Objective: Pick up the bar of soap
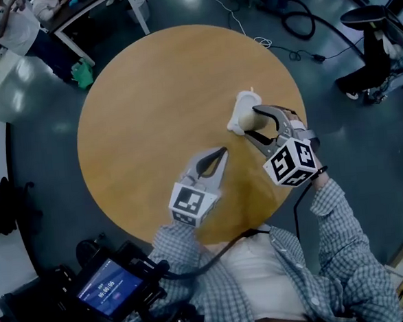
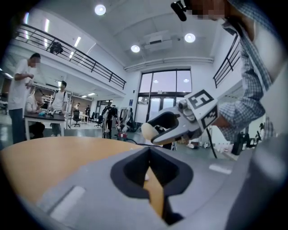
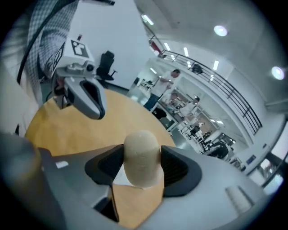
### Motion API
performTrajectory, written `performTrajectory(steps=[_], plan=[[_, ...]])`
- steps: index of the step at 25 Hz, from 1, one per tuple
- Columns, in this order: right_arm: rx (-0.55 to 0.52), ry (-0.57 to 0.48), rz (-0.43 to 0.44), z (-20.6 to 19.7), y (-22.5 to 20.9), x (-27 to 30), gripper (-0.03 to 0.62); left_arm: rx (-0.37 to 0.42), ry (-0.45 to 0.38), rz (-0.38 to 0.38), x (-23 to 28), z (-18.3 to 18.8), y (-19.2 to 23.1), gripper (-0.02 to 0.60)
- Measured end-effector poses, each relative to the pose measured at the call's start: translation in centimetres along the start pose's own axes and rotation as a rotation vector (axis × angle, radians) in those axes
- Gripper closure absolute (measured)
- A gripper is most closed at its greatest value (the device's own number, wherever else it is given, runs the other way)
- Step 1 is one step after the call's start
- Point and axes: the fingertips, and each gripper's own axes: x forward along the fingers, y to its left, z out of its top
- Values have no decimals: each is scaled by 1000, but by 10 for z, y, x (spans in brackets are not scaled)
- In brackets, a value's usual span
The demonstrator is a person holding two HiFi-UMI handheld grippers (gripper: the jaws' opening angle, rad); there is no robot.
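- Bar of soap sits frame centre, long axis running out along the right gripper jaws, which are clamped wide on its sides.
- Left gripper is lower centre, jaws together, empty, farther from the soap.

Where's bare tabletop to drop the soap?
Free: round wooden table, all of it left of and beyond the small white dish. Crowded: near-right rim, with the left hand-held gripper, and the right hand-held gripper shut on the beige oval bar of soap.

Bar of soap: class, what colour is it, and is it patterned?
The bar of soap is pale beige and plain, with no pattern; the right gripper view shows it best.
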Motion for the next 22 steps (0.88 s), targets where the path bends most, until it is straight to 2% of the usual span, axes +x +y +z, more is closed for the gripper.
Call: performTrajectory(steps=[2, 5, 8, 10, 15, 19, 22], plan=[[157, -84, -65, 10, -7, -13, 332, -3, -14, 6, -2, 8, 0, 583], [480, -254, -127, 15, -15, -31, 332, -21, -19, 4, -5, 23, -7, 583], [796, -407, -157, 5, -20, -45, 333, -10, -30, -17, -8, 28, -17, 583], [945, -469, -161, -2, -18, -52, 333, -4, -36, -37, -8, 26, -25, 583], [1159, -535, -134, -9, -1, -60, 332, -26, -34, -38, -9, 27, -31, 583], [1206, -551, -106, -9, 5, -66, 332, -51, -19, 3, -8, 42, -27, 583], [1232, -573, -106, -7, 5, -68, 332, -44, -29, 1, -10, 36, -24, 583]])
